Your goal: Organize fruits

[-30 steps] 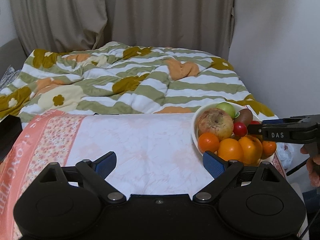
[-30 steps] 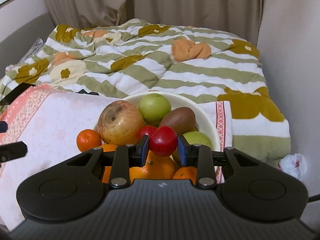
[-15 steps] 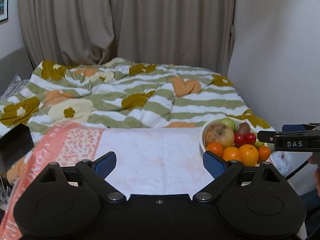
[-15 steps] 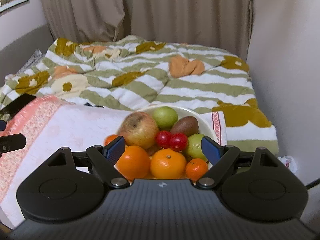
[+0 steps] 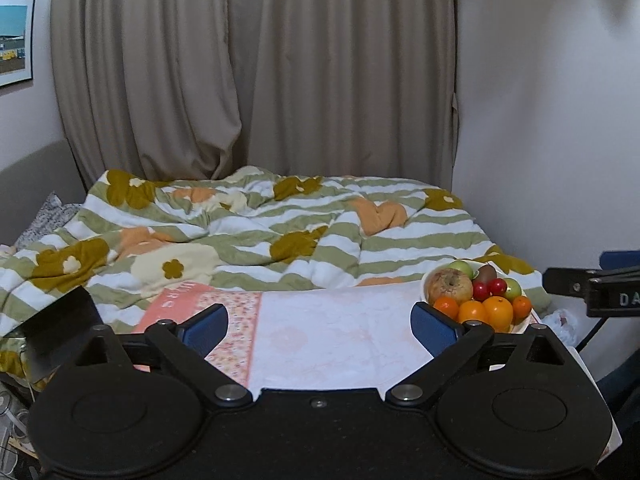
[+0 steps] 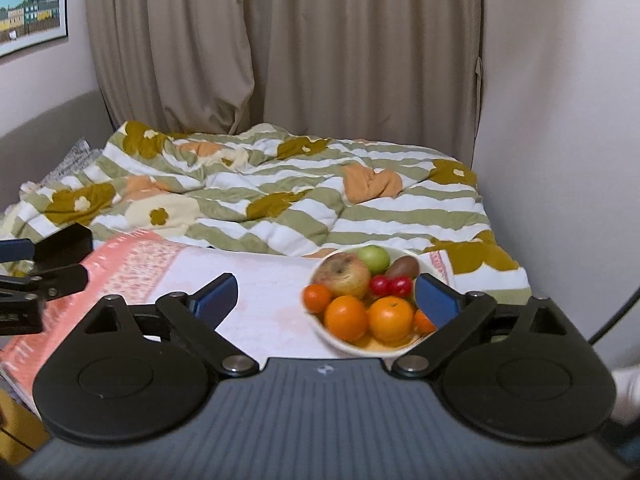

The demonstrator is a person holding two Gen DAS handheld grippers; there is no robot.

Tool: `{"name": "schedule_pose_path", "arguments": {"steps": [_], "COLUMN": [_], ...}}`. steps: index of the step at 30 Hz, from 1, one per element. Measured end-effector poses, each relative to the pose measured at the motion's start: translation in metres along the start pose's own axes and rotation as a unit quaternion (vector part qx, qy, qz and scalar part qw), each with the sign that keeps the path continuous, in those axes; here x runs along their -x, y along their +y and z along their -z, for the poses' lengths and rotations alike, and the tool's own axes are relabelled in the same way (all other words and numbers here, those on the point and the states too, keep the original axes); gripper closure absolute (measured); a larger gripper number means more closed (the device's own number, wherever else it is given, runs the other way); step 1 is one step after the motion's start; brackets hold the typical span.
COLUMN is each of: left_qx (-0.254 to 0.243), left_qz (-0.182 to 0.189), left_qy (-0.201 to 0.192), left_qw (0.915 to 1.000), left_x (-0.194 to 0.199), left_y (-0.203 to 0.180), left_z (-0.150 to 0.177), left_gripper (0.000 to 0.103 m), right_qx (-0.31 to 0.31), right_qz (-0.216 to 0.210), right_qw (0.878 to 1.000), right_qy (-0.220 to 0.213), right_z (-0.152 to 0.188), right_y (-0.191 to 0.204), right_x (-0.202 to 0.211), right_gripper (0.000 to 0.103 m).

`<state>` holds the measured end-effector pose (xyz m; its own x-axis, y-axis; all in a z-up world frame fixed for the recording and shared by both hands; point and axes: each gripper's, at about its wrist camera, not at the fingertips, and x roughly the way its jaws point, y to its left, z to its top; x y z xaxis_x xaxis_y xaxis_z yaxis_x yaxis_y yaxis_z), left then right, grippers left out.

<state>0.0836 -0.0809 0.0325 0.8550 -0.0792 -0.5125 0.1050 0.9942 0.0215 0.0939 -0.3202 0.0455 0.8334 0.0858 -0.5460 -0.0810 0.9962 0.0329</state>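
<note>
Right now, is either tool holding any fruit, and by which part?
Nothing is held. The left tool and the right tool are both open and empty; all the fruit sits in the bowl.

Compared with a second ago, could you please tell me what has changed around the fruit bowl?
The right gripper let go of a small red fruit, which now lies in the white bowl beside its twin; its jaws stand wide open. Both grippers drew back from the bowl, the left gripper included. The left jaws stayed open and empty, and the bowl kept its place on the pink cloth.
</note>
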Motion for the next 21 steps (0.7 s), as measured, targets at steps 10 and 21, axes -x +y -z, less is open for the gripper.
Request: {"name": "schedule_pose_path", "arguments": {"steps": [10, 21], "left_qx": [-0.010, -0.021], "left_qz": [-0.026, -0.020], "left_qy": [0.007, 0.011], "left_qw": [0.9996, 0.9995], "left_x": [0.032, 0.042], "left_y": [0.021, 0.025], "left_z": [0.024, 0.034], "left_gripper": [0.000, 0.000], "right_qx": [-0.021, -0.032], "right_qz": [0.042, 0.064], "right_qw": [0.999, 0.997], "right_qy": [0.023, 0.041], "right_z": [0.037, 0.054], "right_y": [0.030, 0.037], "right_x": [0.042, 0.052], "right_gripper": [0.000, 0.000]}}
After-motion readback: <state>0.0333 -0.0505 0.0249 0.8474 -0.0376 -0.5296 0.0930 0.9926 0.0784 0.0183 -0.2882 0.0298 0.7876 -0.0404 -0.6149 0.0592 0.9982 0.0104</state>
